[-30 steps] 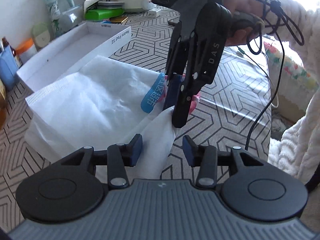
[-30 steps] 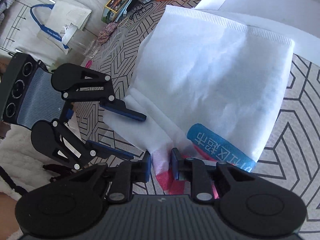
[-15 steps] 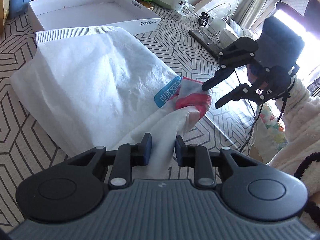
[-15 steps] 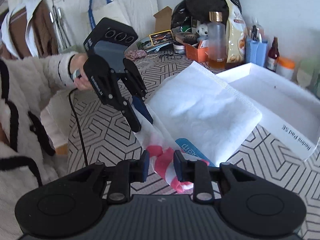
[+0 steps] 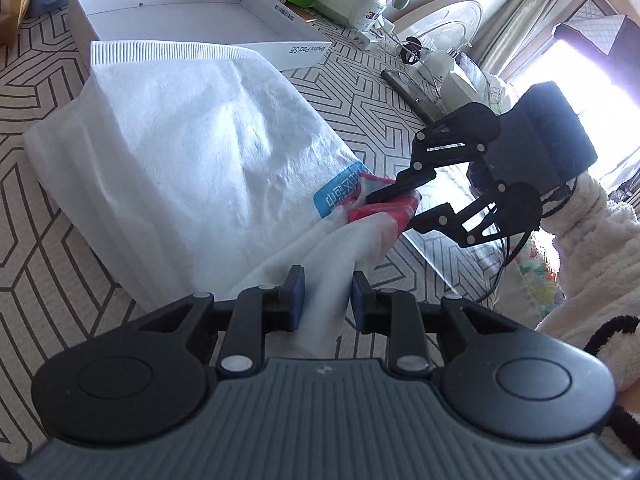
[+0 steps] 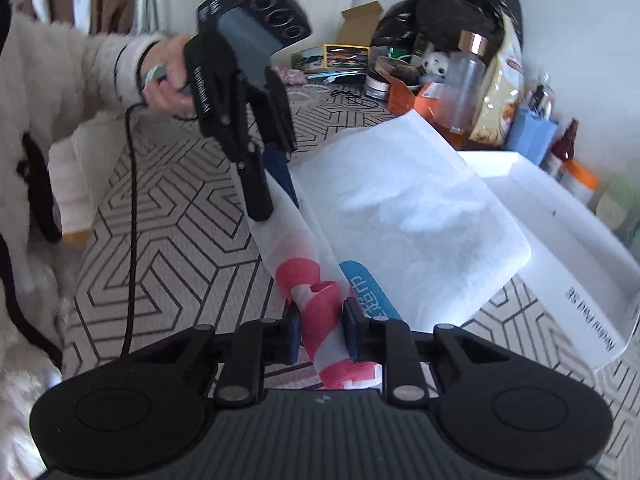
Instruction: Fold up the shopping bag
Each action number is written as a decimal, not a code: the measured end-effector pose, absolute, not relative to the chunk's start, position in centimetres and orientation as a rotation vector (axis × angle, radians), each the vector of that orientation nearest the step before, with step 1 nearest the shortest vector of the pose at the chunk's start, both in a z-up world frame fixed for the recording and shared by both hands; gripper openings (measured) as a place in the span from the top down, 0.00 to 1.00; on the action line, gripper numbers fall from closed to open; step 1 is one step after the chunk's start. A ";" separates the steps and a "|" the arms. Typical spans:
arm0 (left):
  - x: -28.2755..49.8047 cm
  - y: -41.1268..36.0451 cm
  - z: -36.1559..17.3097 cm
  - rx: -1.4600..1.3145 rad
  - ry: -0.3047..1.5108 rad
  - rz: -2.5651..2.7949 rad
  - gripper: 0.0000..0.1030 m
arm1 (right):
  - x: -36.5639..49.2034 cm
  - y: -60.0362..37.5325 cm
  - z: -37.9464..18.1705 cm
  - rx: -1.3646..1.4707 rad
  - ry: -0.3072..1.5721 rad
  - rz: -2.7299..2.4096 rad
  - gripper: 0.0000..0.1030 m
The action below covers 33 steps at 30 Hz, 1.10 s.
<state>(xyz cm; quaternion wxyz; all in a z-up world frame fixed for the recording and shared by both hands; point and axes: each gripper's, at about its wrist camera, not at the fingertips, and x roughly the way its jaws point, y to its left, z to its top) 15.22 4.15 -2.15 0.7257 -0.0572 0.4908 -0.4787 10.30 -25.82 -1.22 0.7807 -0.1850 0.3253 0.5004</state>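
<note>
On the patterned table (image 5: 48,240), near the white box (image 5: 168,12), the shopping bag (image 5: 192,152) lies flat while the left gripper (image 5: 327,295) and right gripper (image 6: 319,330), both nearly closed, pinch its bunched end, which could slip free if they pull apart.

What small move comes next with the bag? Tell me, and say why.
Probably carry the gathered end over the white body. Both the left hand-held gripper and right hand-held gripper pinch the shopping bag, and the strip between them hangs lifted while the body lies flat.
</note>
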 end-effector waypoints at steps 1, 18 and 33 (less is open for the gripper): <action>15.1 4.4 -2.3 -0.148 1.097 -1.055 0.75 | 10.7 -26.0 -1.2 -0.335 0.754 1.086 0.79; 17.4 6.7 -4.3 -0.456 1.333 -1.017 0.75 | 16.4 -31.4 -6.8 0.736 1.396 0.847 0.88; 8.3 1.3 5.7 0.190 0.817 -0.859 0.66 | 17.3 -31.5 -7.1 0.786 1.503 0.780 0.91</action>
